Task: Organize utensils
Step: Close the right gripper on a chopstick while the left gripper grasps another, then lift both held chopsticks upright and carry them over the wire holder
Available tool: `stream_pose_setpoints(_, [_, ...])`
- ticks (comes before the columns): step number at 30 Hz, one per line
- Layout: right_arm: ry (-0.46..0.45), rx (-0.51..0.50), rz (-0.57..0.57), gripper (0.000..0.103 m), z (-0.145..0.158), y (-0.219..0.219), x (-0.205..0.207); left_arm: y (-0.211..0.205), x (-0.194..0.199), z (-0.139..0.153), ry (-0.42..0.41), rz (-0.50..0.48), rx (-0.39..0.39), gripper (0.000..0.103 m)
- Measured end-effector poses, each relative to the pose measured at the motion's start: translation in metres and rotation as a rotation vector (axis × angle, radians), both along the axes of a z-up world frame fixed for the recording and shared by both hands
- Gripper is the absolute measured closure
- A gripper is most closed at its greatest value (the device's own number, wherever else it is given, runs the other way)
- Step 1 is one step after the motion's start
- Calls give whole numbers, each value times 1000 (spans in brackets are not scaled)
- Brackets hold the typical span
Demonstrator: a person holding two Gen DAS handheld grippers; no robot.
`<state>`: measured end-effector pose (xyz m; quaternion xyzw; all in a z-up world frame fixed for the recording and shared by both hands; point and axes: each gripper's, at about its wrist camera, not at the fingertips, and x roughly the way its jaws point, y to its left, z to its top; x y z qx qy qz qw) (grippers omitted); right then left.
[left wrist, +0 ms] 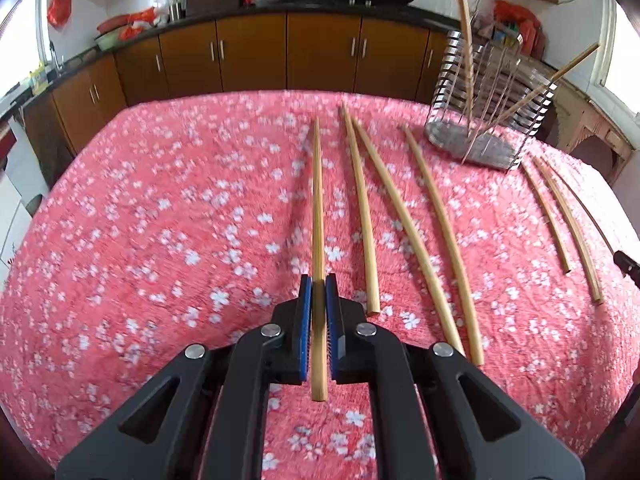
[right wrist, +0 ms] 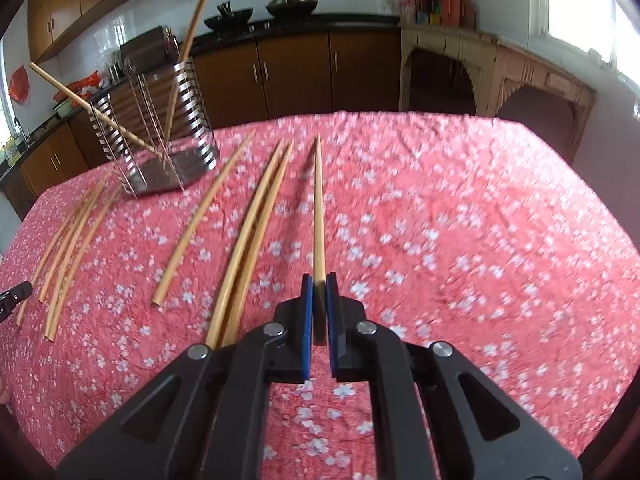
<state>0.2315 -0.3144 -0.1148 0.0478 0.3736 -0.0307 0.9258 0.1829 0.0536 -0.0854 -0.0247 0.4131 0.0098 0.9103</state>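
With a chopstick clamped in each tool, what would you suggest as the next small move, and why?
Probably carry the left tool and its chopstick toward the metal holder and tip it in. The holder already has two chopsticks leaning in it, and both tools are shut on one; the right tool can follow with its chopstick.

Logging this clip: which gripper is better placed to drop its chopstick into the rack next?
Probably right: its chopstick points just beside the rack, which looks nearer there. The left sees it farther off.

Brown cabinets (left wrist: pixel 248 52), white tiled wall (right wrist: pixel 132 20), bright window (right wrist: pixel 580 0)
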Motion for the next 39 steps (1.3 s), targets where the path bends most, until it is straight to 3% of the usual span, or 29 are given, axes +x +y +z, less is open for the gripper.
stream_pose_setpoints(8, [-155, -26, -12, 95, 51, -9, -26, 6, -19, 42, -125, -19, -43, 96])
stream_pose_setpoints(19, [-132, 4, -20, 95, 44, -13, -18, -1, -18, 36, -107, -39, -55, 96])
stream_pose_setpoints(39, [-389, 2, -12, 95, 131, -12, -32, 38, -33, 139, -409, 63, -140, 96])
